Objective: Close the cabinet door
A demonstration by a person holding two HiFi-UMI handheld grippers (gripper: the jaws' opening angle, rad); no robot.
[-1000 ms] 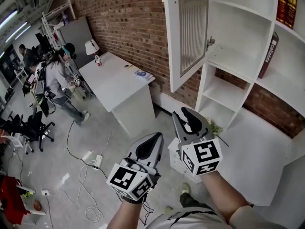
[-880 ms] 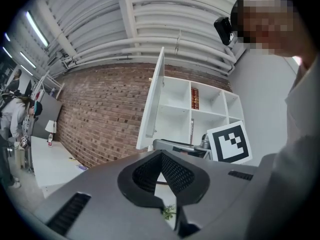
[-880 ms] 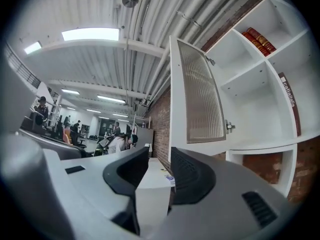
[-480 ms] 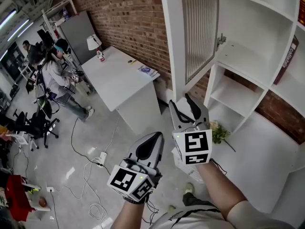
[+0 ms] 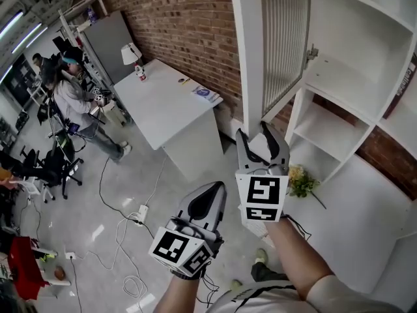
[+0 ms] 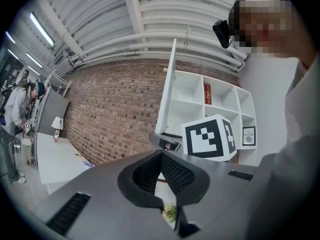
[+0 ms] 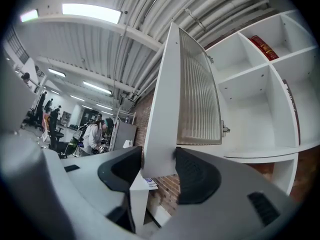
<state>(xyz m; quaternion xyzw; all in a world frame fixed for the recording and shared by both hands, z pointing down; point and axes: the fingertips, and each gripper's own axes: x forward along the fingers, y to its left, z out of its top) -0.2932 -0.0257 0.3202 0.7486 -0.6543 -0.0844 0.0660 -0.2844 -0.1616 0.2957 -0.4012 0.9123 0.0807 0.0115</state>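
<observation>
The white cabinet door (image 5: 251,44) with a ribbed glass panel stands swung open from the shelf unit (image 5: 339,77). My right gripper (image 5: 255,132) points at the door's lower corner. Its jaws are opening, and in the right gripper view the frame of the door (image 7: 167,109) sits between them at the right gripper (image 7: 158,159); I see no firm press of the pads. My left gripper (image 5: 215,189) hangs lower and to the left, shut and empty. In the left gripper view, the left gripper (image 6: 161,154) faces the edge-on door (image 6: 167,99).
A brick wall (image 5: 189,25) runs behind a white desk (image 5: 163,103) with a lamp (image 5: 130,54). A person (image 5: 71,103) and chairs are at the far left. Cables (image 5: 124,240) lie on the floor. A small plant (image 5: 301,180) sits on the low white surface at the right.
My right gripper has moved up to the door's lower corner, and its jaws have spread wider around the frame. The left gripper stays shut and has hardly shifted.
</observation>
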